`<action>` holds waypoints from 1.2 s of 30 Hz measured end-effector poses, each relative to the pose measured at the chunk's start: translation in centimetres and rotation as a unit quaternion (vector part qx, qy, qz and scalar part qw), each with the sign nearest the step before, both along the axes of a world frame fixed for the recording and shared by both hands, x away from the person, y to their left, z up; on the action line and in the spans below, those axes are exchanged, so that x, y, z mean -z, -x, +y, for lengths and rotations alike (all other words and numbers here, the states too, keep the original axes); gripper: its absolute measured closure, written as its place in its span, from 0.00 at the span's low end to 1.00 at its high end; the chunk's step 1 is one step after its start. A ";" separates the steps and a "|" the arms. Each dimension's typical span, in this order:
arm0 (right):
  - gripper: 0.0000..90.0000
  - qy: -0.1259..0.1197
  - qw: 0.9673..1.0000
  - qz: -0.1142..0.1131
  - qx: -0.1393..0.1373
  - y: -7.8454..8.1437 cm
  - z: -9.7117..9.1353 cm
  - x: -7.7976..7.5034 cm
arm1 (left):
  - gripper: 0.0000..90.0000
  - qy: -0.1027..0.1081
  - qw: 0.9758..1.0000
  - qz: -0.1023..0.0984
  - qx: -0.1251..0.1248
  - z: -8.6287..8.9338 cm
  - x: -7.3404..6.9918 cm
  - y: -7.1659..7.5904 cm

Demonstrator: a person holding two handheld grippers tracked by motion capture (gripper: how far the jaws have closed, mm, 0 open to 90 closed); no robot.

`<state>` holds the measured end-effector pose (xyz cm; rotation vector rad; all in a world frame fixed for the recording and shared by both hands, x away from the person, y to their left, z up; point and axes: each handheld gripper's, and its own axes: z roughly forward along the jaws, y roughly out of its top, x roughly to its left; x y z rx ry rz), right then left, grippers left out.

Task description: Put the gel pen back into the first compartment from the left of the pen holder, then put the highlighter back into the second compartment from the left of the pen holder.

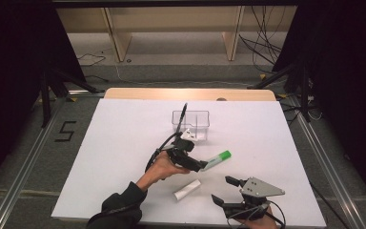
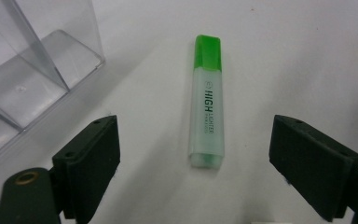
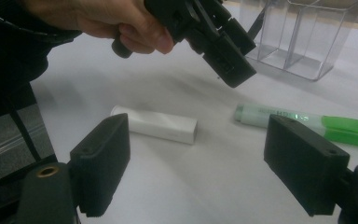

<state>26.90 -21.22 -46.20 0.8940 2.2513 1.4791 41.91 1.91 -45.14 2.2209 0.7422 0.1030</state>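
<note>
1. The left gripper (image 1: 201, 166) is held wide open, its jaws spread on either side of the green highlighter (image 1: 218, 160) without touching it.
2. The highlighter is seen lying flat on the white table (image 1: 124, 143), cap pointing away, near the clear plastic box (image 1: 191, 125).
3. The box is cut off at the frame edge in the left gripper view.
4. The right gripper (image 1: 225, 190) is held open, empty, near the white block (image 1: 187, 190).
</note>
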 end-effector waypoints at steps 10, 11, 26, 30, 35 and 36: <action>0.26 -0.002 1.000 0.002 0.004 0.0 -0.2 0.0 | 0.18 -0.012 1.000 -0.001 0.007 -1.0 0.2 -0.1; 0.26 -0.002 1.000 0.002 0.004 0.0 -0.2 0.0 | 0.18 -0.012 1.000 -0.001 0.007 -1.0 0.2 -0.1; 0.26 0.000 1.000 0.002 0.004 0.0 -0.2 0.1 | 0.29 -0.028 0.999 0.003 0.020 -2.8 1.1 0.3; 0.26 0.001 1.000 0.002 0.003 0.0 -0.1 0.1 | 0.35 -0.034 0.999 0.000 0.024 -3.2 1.3 0.5; 0.26 0.002 1.000 0.002 0.003 0.1 0.0 0.0 | 0.43 -0.049 0.999 0.002 0.022 -3.4 1.8 0.4; 0.26 0.002 1.000 0.001 0.002 0.1 0.1 0.0 | 0.44 -0.051 0.999 0.005 0.019 -3.4 2.1 0.3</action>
